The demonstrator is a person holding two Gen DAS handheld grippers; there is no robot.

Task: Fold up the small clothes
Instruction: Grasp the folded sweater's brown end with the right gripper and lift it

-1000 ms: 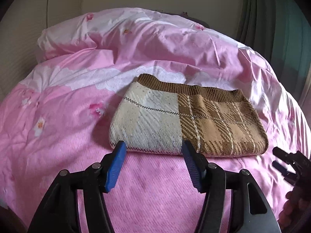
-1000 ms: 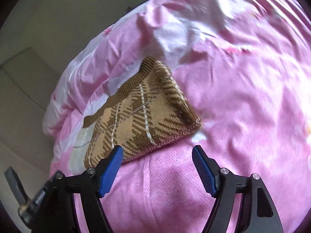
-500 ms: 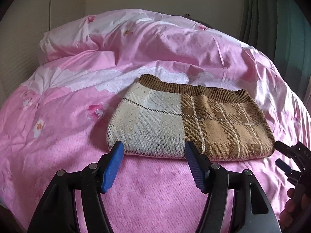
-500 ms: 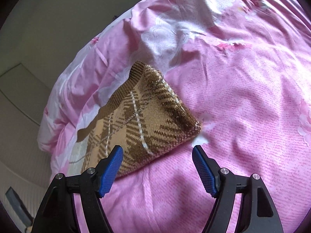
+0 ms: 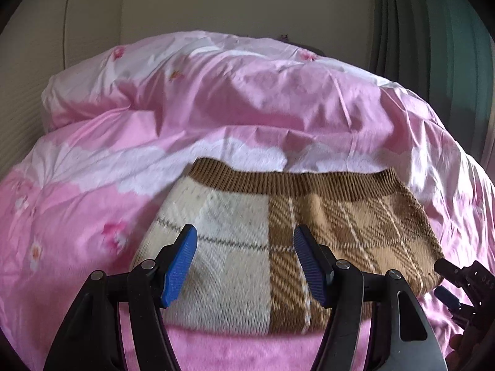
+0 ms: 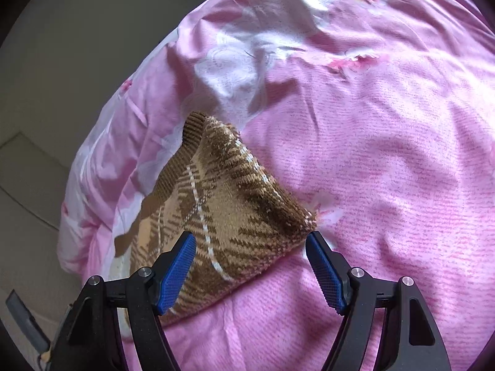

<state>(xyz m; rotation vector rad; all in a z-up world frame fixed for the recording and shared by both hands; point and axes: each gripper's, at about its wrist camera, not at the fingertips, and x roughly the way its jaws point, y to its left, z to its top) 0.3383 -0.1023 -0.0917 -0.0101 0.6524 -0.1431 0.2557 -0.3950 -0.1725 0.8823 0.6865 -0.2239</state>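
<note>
A folded brown and cream plaid knit garment (image 5: pixel 278 238) lies flat on a pink bedspread (image 5: pixel 77 216), its ribbed band on the far edge. Behind it the bedspread bunches into a high rumpled ridge against a beige wall (image 5: pixel 216 0); a curtain (image 5: pixel 433 31) hangs at the right. The left gripper (image 5: pixel 244 262) hovers over the garment's near edge, jaws apart, nothing clamped. The right gripper (image 6: pixel 250 270) sits at the garment's right corner (image 6: pixel 306 219), jaws wide, gripping nothing. Bare bedspread stretches to the right of that corner.
</note>
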